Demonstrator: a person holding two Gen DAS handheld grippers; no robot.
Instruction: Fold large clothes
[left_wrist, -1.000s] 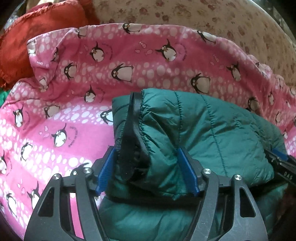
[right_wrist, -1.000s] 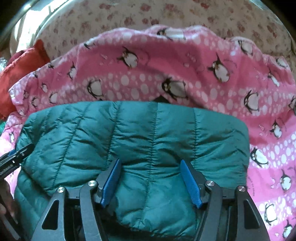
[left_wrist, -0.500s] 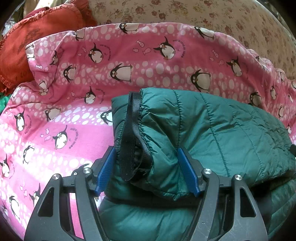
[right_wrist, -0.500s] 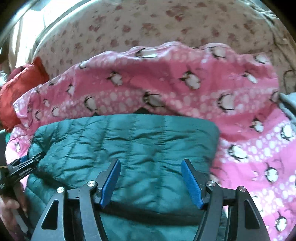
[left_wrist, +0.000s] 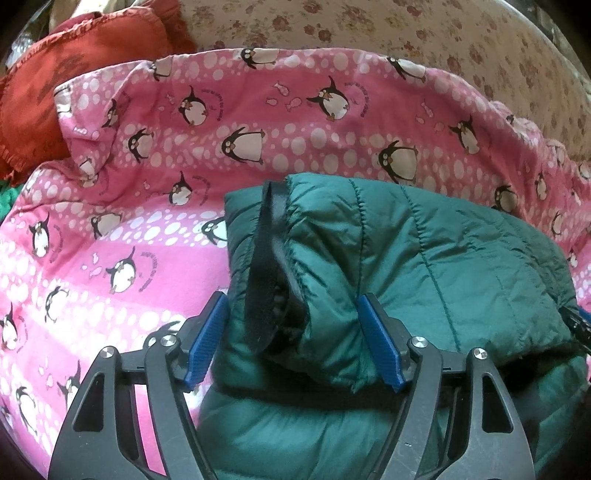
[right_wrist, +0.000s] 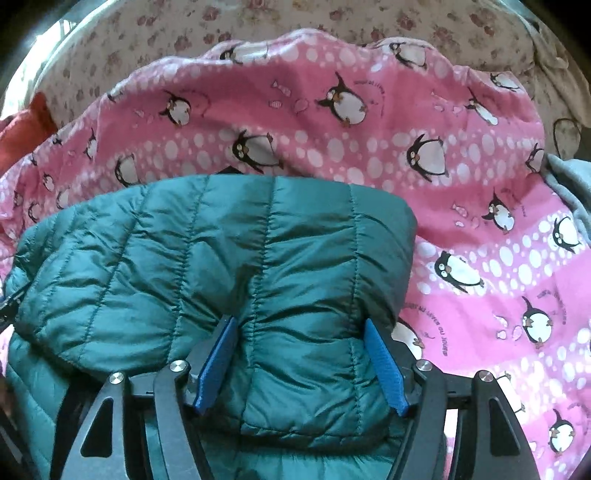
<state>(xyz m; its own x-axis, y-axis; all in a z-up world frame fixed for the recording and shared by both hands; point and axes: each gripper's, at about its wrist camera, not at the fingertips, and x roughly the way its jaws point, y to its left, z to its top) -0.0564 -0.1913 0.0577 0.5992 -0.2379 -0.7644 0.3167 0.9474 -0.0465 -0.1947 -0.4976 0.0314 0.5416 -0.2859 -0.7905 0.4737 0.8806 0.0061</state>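
Jaws first: my left gripper (left_wrist: 291, 306) is clamped across the jacket's (left_wrist: 443, 258) doubled end, both blue pads against the puffy green cloth, and it is just starting to ease open with the cloth between the pads. A black trim (left_wrist: 262, 258) runs up the open edge of that end, right beside the left pad. My right gripper (right_wrist: 301, 325) pinches the other end of the same fold, the quilting puckered between its pads, so I read it as gripping

From there outward, the jacket lies on the pink blanket (left_wrist: 147, 258), its upper layer turned over onto a lower layer that shows beneath both grippers. Beyond the blanket is a floral sheet (left_wrist: 369, 29), with a red cushion (left_wrist: 74, 74) off to the far left

My judgement: the main fold is made and laid down, and the bundle looks compact and roughly squared. What is left, I think, is letting go on both sides, tucking that loose left edge so it does not spring open, and maybe one more fold or a press flat
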